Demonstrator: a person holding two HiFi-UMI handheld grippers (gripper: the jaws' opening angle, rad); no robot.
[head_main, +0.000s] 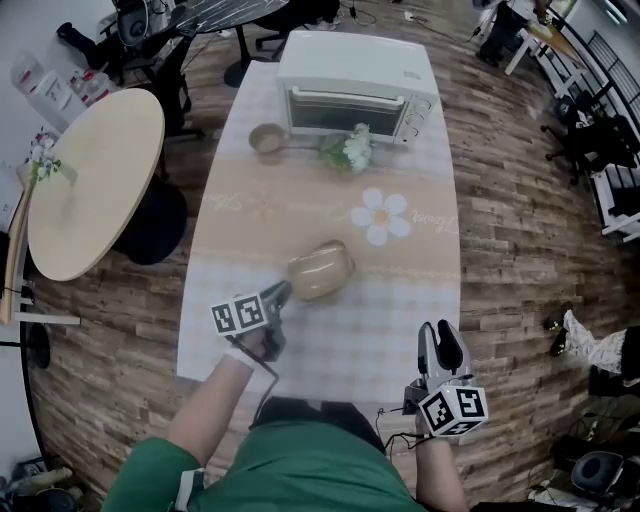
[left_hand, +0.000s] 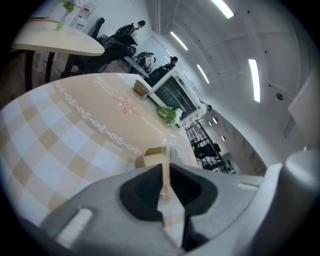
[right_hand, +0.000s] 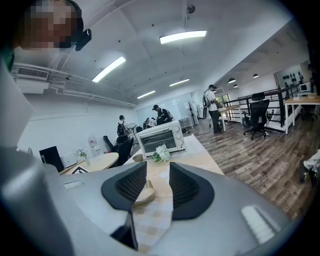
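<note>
**Left tongs pinched on the tan dish, right tongs idle**

My left tongs (head_main: 283, 291) are closed almost fully. In the left gripper view only a sliver of gap shows between the pads, and the thin near edge of the tan dish (head_main: 322, 270) fills it. The dish sits mid-desk, just near of the printed daisy (head_main: 380, 216) and well short of the toaster oven (head_main: 355, 90) at the far end. My right tongs (head_main: 443, 345) hang over the near right corner of the desk (head_main: 400, 330), with the jaws apart and nothing between them.

I judge the dish to be light and stiff, with a smooth rim that could slide out of a shallow pinch. Something clear stands on its far side, perhaps thin plastic, and I cannot tell what it is. I would grip deep on the near rim, where the wall looks firmest, and keep off the clear part.

The cloth carries pale script on either side of the daisy, too small for me to read. I can read no brand on the oven. A small bowl (head_main: 267, 139) and a bunch of flowers (head_main: 348, 148) stand in front of it.
</note>
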